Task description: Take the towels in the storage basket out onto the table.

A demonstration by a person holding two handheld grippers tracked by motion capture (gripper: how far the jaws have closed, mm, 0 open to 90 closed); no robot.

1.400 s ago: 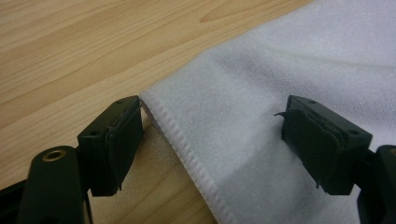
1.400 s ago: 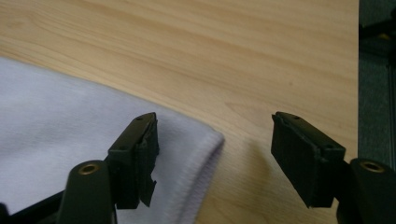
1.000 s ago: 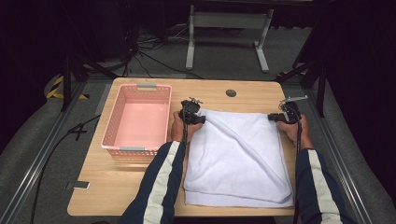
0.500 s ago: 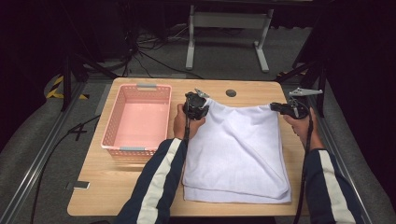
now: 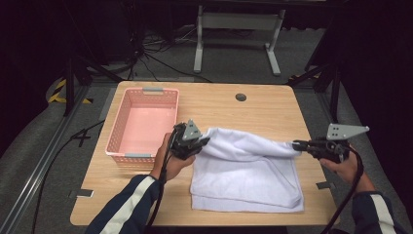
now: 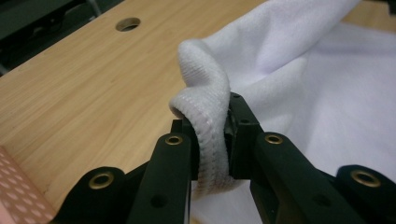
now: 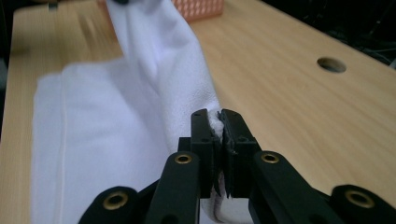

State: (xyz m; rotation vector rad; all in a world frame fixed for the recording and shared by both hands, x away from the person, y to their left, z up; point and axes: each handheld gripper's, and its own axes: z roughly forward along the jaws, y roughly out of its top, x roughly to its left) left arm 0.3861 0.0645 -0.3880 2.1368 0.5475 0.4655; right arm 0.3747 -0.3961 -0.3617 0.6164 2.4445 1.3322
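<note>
White towel (image 5: 246,178) spread over the right half of the worktop (image 5: 214,105), its near edge close to the worktop's front edge, its far edge lifted off the wood and stretched between two claws. Left claw (image 5: 203,141) clamped on the towel's far left corner, near the worktop's middle and just right of the basket (image 5: 143,124); in the left gripper view (image 6: 212,140), hemmed corner bunched between the jaws and curling up over their tips. Right claw (image 5: 297,145) clamped on the far right corner, near the worktop's right edge; in the right gripper view (image 7: 219,128), a thin fold of cloth pinched between jaws almost together, the towel rising away toward the other claw. Left jaws lately tightened on the corner, then eased a touch, cloth between them throughout.

Compared with a second ago: far edge then lying flat near the worktop's back edge, now raised and drawn back toward the front, folded partway over the rest of the towel; both claws nearer the person and higher.

Left hand (image 5: 170,158) wrapped around its claw from below, striped sleeve entering from the front edge. Right hand (image 5: 343,163) beyond the right edge, claw held level and pointing left across the worktop. Pink basket at the left side. Round hole (image 5: 240,97) near the back edge.
</note>
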